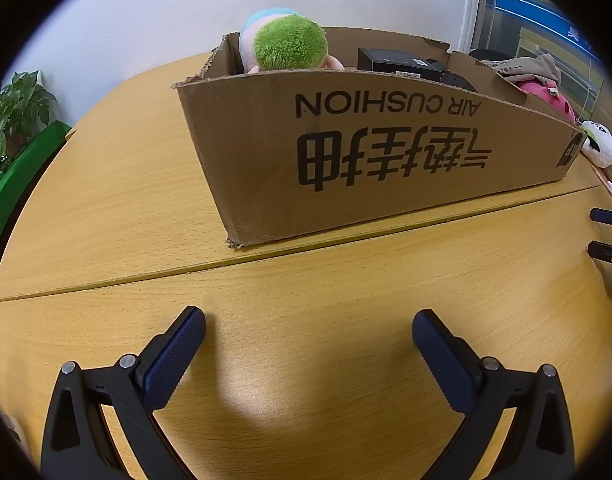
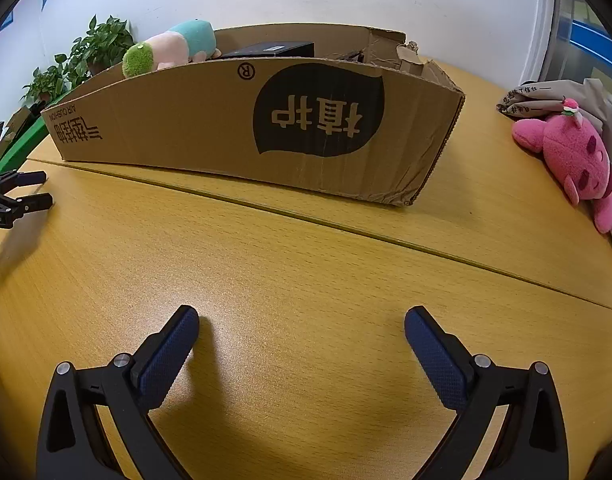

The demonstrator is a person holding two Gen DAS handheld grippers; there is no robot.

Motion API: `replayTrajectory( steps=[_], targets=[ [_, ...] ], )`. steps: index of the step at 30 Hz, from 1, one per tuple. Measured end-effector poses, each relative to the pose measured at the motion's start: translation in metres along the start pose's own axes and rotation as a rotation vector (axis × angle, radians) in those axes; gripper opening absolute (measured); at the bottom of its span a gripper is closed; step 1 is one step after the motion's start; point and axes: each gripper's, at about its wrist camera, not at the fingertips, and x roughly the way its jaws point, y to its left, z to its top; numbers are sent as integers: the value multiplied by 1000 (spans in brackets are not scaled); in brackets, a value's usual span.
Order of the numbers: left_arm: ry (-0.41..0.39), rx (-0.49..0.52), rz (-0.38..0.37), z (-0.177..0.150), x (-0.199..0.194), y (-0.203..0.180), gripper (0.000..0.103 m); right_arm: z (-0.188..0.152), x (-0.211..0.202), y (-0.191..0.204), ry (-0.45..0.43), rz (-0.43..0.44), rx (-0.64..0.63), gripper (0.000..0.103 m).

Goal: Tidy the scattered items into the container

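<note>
A long cardboard box lies on the wooden table. Inside it rest a plush toy with a green tuft and a black box. A pink plush and a beige cloth bag lie on the table right of the box. A white plush lies by the box's right end. My left gripper stands open over bare table in front of the box. My right gripper is open too, with nothing between its fingers.
A seam runs across the table in front of the box. Potted plants and a green ledge stand at the left. A glass partition is at the far right.
</note>
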Motion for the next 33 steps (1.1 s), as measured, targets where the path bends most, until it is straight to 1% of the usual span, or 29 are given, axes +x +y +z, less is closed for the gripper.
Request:
replayTrajectory(
  steps=[2, 14, 33],
  targets=[
    [-1, 1, 1, 3, 3, -5, 103, -1, -1, 0, 0, 0, 0, 103],
    [-3, -1, 2, 0, 2, -6, 103, -11, -6, 7, 1, 0, 1, 103],
    [-5, -2, 3, -1, 2, -7, 103, -11, -6, 7, 3, -2, 5, 103]
  ],
)
